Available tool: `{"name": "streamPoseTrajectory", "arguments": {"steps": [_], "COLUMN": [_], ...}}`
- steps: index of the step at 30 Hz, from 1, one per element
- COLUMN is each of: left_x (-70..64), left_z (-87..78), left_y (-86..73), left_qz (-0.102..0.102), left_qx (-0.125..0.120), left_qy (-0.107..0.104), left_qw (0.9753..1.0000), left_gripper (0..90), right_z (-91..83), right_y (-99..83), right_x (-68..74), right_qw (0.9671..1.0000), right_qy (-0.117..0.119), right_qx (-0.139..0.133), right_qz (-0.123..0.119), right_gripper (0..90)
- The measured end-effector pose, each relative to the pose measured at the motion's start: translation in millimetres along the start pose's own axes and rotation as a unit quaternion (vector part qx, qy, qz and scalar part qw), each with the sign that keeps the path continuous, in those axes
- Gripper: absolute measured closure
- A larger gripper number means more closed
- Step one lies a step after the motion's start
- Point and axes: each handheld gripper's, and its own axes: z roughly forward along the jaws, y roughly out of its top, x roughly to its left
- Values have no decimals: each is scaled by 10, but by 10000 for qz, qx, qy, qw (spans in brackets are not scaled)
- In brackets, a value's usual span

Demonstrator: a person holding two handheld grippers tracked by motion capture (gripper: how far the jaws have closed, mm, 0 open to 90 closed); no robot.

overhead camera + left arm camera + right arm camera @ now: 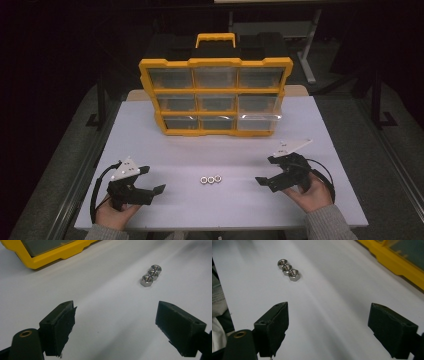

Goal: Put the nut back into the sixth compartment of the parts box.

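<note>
Three steel hex nuts (pixel 210 179) lie touching in a short row near the front middle of the white table (pixel 210 150). My left gripper (pixel 152 180) rests at the front left, open, jaws pointing right toward the nuts (pixel 150 274), nothing between them. At the front right my right gripper (pixel 264 172) is open too, jaws aimed left at the same nuts (pixel 289 270). A yellow organiser case (pixel 215 95) with clear-lidded compartments stands tilted at the back of the table.
The case's yellow frame shows at the top left of the left gripper view (pixel 50 257) and the top right of the right gripper view (pixel 397 262). A black box (pixel 215 47) sits behind the case. Dark floor surrounds the table.
</note>
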Motion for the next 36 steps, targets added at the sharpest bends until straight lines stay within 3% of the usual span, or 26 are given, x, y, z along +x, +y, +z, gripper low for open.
{"name": "streamPoseTrajectory", "arguments": {"steps": [10,19,27,36], "left_x": [-2,4,8,3], "left_z": [11,26,28,29], "left_y": [-5,-15,-16,-17], "left_qz": [-39,-35,-15,-18], "left_qx": [-27,-20,1,-11], "left_qy": [-17,-20,-15,-32], "left_qw": [10000,10000,10000,10000], "left_gripper": [156,156,157,157], "right_z": [227,430,716,1027], "right_y": [283,525,659,720], "right_x": [130,255,272,343], "right_qw": [9984,9948,9905,9861], "right_qy": [367,552,718,851], "right_qx": [336,515,686,962], "right_qz": [-254,-682,-949,-1050], "right_gripper": [218,291,361,453]}}
